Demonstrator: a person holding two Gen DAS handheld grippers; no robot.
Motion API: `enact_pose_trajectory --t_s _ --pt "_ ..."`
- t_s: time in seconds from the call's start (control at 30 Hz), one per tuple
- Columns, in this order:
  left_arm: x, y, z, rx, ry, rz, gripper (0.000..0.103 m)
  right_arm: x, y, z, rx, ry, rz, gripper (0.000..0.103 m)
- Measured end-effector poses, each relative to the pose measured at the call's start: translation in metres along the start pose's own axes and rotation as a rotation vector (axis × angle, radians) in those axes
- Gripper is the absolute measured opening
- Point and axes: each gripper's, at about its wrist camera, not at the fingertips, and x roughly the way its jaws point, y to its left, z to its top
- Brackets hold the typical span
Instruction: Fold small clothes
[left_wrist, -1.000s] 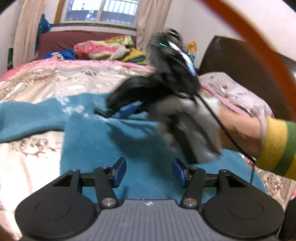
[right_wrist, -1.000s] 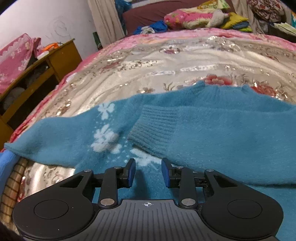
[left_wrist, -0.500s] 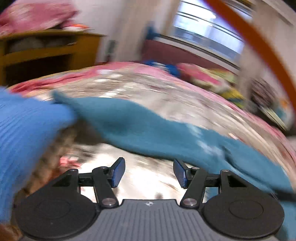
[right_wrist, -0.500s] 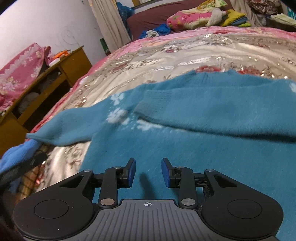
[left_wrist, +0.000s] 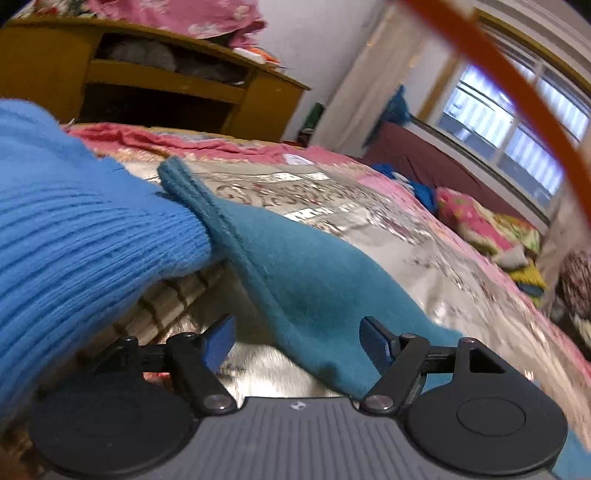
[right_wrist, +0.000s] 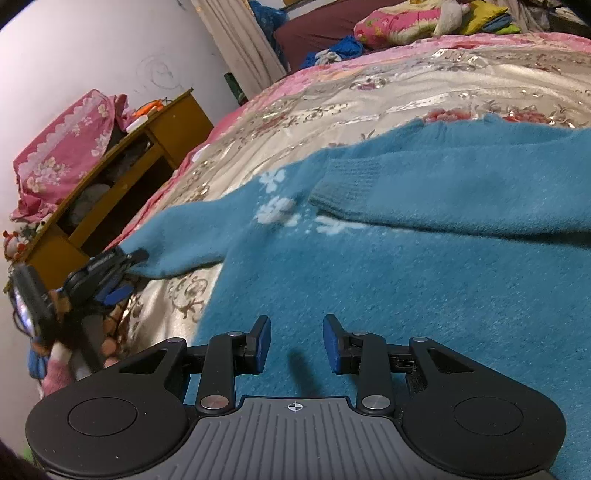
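Bed (right_wrist: 369, 96) with a shiny flowered cover fills both views; it serves as the folding surface. Teal sweater (right_wrist: 406, 277) lies spread flat on it, body towards the right wrist camera, white snowflake pattern up. One sleeve (right_wrist: 424, 199) is already folded across the chest, ribbed cuff near the snowflakes; the other sleeve (left_wrist: 306, 273) stretches out towards the bed's edge, its cuff lying against a bright blue knit garment (left_wrist: 74, 236). Likely step in hand: bringing that outstretched sleeve in to match the first. Wooden cabinet (right_wrist: 122, 184) stands beside the bed, pink cloth heaped on top. Left gripper (left_wrist: 295, 338) sits low at the sleeve, jaws wide apart with the teal fabric running between them, nothing pinched; placed so, it looks ready to close on the sleeve. Right gripper (right_wrist: 295, 343) hovers over the sweater's body, jaws parted moderately, empty, possibly waiting to steady the cloth.
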Motion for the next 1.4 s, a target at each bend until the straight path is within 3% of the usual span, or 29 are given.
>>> enact_pose_trajectory --t_s 0.1,0.2,0.23,0.37,0.43,0.53,0.7,0.83,0.9,0.97,1.1,1.27,1.4 --pt "0.011 0.001 0.004 -0.033 -0.015 0.025 0.078 0.001 0.000 -0.001 0.010 0.006 0.008 0.032" --pt "0.018 -0.005 0.010 -0.003 -0.044 0.047 0.075 0.001 -0.001 -0.002 0.013 0.008 0.019 0.032" --pt "0.019 -0.007 0.013 0.011 -0.049 0.046 0.065 0.001 -0.001 -0.002 0.013 0.008 0.022 0.032" --pt "0.020 -0.019 0.023 0.050 -0.043 0.038 0.042 -0.001 -0.005 -0.004 0.018 0.010 0.027 0.032" --pt "0.017 -0.029 0.026 0.076 -0.036 -0.004 0.024 -0.005 -0.007 -0.006 0.020 0.002 0.026 0.032" --pt "0.007 -0.057 0.024 0.131 -0.026 -0.092 0.020 -0.012 -0.012 -0.007 0.031 -0.016 0.024 0.032" --pt "-0.024 -0.121 0.002 0.277 0.013 -0.353 0.020 -0.024 -0.021 -0.008 0.046 -0.037 0.010 0.032" --pt "-0.056 -0.172 -0.040 0.449 0.120 -0.610 0.020 -0.035 -0.032 -0.008 0.067 -0.058 -0.015 0.032" --pt "-0.069 -0.185 -0.064 0.528 0.180 -0.670 0.024 -0.040 -0.039 -0.008 0.084 -0.069 -0.030 0.032" --pt "-0.076 -0.186 -0.084 0.578 0.230 -0.677 0.032 -0.046 -0.047 -0.008 0.112 -0.078 -0.041 0.032" --pt "-0.086 -0.167 -0.105 0.624 0.275 -0.618 0.044 -0.052 -0.063 -0.006 0.173 -0.090 -0.043 0.032" --pt "-0.098 -0.133 -0.107 0.569 0.288 -0.543 0.046 -0.050 -0.066 0.002 0.184 -0.116 -0.057 0.040" --pt "-0.105 -0.122 -0.107 0.535 0.278 -0.532 0.048 -0.040 -0.064 0.005 0.204 -0.123 -0.108 0.041"
